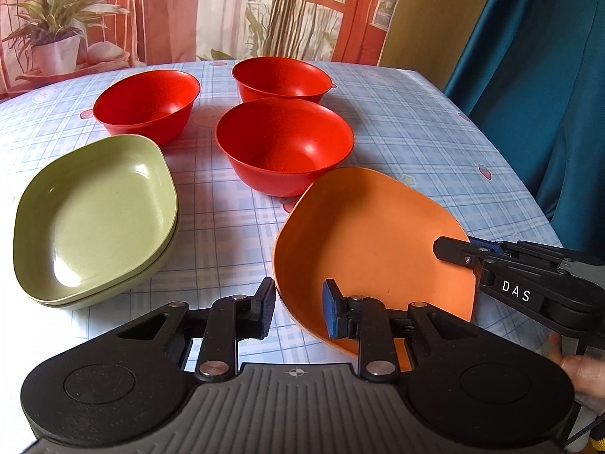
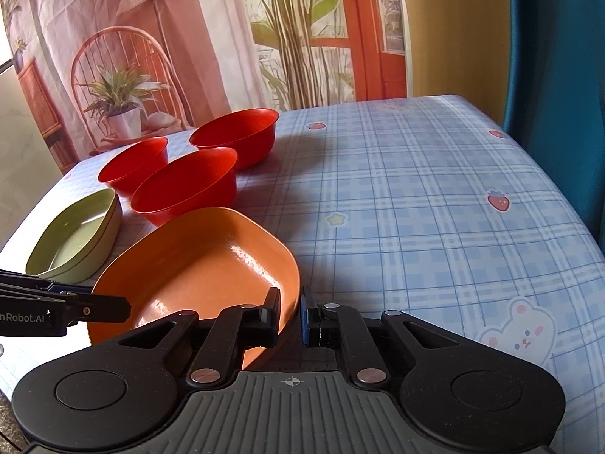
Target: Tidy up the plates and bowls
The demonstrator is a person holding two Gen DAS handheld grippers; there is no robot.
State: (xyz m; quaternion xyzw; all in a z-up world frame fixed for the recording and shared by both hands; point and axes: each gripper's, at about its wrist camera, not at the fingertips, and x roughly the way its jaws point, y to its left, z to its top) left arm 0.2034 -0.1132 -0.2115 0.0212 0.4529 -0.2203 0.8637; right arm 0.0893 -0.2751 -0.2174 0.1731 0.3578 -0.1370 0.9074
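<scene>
The right claw is clamped on the near-right rim of the orange plate, one finger inside the dish, the other outside, the rim pinched between them. The left claw straddles the same plate's near-left rim: its blue-padded finger sits inside the dish and the black finger outside. The gap there looks wider than the rim, and I cannot tell whether the pads press on it. In the left view the plate sits tilted, its near edge raised off the cloth, and the right claw reaches in from the right to grip its edge. A person's fingers show at the far right behind that claw.

Just beyond the plate's far edge stands the nearest red bowl, touching or almost touching it. Two more red bowls lie further out, one left and one behind, all upright and empty. Left of the left claw, apart from the orange plate, two green plates sit nested in a stack. All rest on a table with a blue checked cloth; a printed backdrop hangs beyond it.
</scene>
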